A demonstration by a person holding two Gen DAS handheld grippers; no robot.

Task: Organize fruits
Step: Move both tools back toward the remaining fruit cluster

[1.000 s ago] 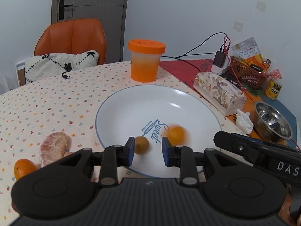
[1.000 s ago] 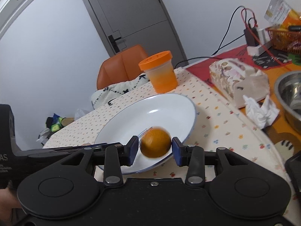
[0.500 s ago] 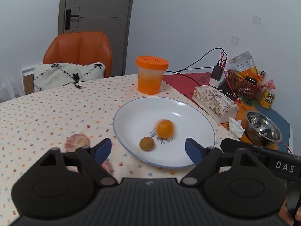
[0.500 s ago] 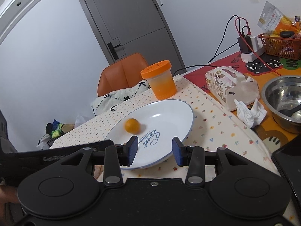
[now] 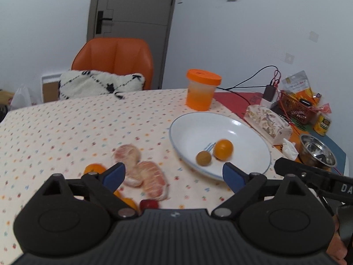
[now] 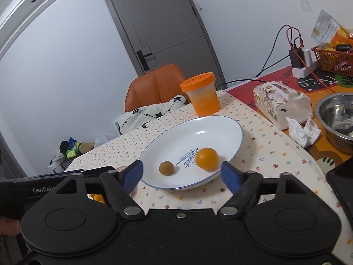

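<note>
From the left wrist, the left gripper (image 5: 174, 174) had its jaws opening wide with nothing between them. The plate (image 5: 260, 142) lay ahead and to the right, holding an orange (image 5: 223, 149) and, touching it, a small brown fruit (image 5: 203, 158). Left of the plate, on the cloth just ahead of this gripper, lay peeled segments (image 5: 143, 171), long axis roughly pointing away, with a small orange (image 5: 94, 169) beside its left finger. The left hand looked nearer these.

From the right wrist, the right gripper (image 6: 181, 174) was also opening, empty, just short of the plate's (image 6: 231, 123) near rim.
</note>
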